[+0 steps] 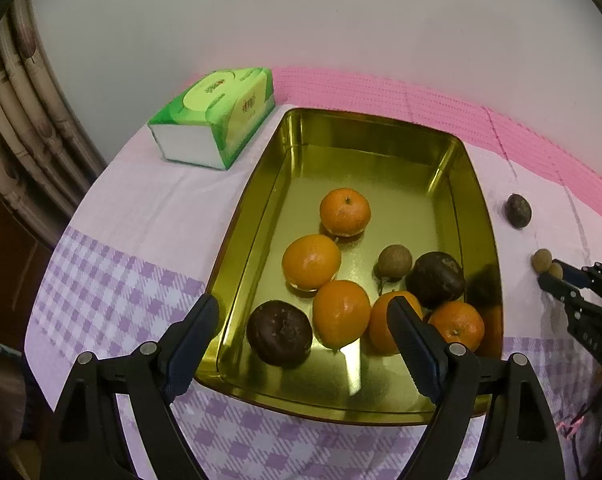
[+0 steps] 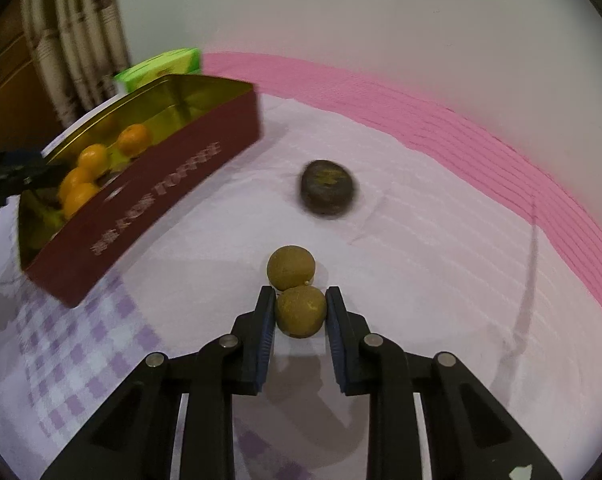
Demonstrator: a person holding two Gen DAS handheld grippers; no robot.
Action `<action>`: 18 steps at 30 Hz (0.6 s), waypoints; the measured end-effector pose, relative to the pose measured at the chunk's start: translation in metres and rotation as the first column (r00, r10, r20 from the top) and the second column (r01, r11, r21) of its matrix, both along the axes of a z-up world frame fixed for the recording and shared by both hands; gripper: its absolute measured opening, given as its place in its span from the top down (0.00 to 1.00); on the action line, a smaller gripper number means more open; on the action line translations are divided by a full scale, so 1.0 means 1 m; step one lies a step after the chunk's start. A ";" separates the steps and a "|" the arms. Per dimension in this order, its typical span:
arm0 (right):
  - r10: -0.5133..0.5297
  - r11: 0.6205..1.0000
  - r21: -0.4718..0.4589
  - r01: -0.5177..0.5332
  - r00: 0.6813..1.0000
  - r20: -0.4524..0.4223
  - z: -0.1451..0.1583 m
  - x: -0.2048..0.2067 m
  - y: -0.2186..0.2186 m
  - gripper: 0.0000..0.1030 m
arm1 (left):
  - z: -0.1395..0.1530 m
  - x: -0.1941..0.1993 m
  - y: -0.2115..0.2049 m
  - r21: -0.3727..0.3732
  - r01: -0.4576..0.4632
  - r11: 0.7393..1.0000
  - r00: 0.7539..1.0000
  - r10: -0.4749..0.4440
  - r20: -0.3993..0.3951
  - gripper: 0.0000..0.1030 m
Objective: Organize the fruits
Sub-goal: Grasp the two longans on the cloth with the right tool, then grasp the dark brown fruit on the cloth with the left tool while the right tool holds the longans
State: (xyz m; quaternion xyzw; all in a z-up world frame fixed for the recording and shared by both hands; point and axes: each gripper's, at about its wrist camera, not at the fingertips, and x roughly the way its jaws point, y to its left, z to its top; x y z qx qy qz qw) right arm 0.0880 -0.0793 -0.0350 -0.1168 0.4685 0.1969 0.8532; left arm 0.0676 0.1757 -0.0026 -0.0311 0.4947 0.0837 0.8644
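Note:
A gold-lined tin box with maroon outer walls holds several oranges, two dark fruits and a small brown longan. My left gripper hangs open over the tin's near end, holding nothing. To the right of the tin, my right gripper is shut on a small brown longan lying on the cloth. A second longan touches it just beyond. A dark fruit lies further off on the cloth. In the left wrist view the right gripper is at the right edge.
A green tissue pack lies at the tin's far left corner. The checked purple and white tablecloth ends at a pink band along the white wall. A curtain hangs at the left.

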 end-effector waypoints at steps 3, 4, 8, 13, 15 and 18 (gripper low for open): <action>-0.073 0.997 -0.013 0.073 0.997 0.016 0.000 0.007 -0.014 0.77 | 0.007 0.001 -0.004 0.015 0.001 1.000 1.000 -0.001 0.018 0.17; -0.099 0.995 -0.017 0.100 0.995 0.019 0.000 0.009 -0.020 0.77 | 0.010 0.002 -0.006 0.019 0.000 1.000 1.000 -0.001 0.022 0.17; -0.174 0.984 -0.024 0.175 0.984 0.036 -0.001 0.018 -0.039 0.77 | 0.019 0.006 -0.017 0.027 0.006 1.000 0.999 -0.007 0.037 0.17; -0.227 0.974 -0.010 0.227 0.973 0.038 -0.002 0.028 -0.058 0.77 | 0.026 0.015 -0.045 0.003 0.044 0.999 0.998 -0.044 0.042 0.17; -0.239 0.971 -0.009 0.239 0.970 0.039 -0.003 0.030 -0.064 0.77 | 0.028 0.020 -0.061 0.001 0.072 0.997 0.997 -0.072 0.042 0.17; -0.255 0.967 -0.008 0.255 0.966 0.040 -0.002 0.034 -0.072 0.77 | 0.028 0.028 -0.087 -0.002 0.126 0.992 0.991 -0.126 0.049 0.17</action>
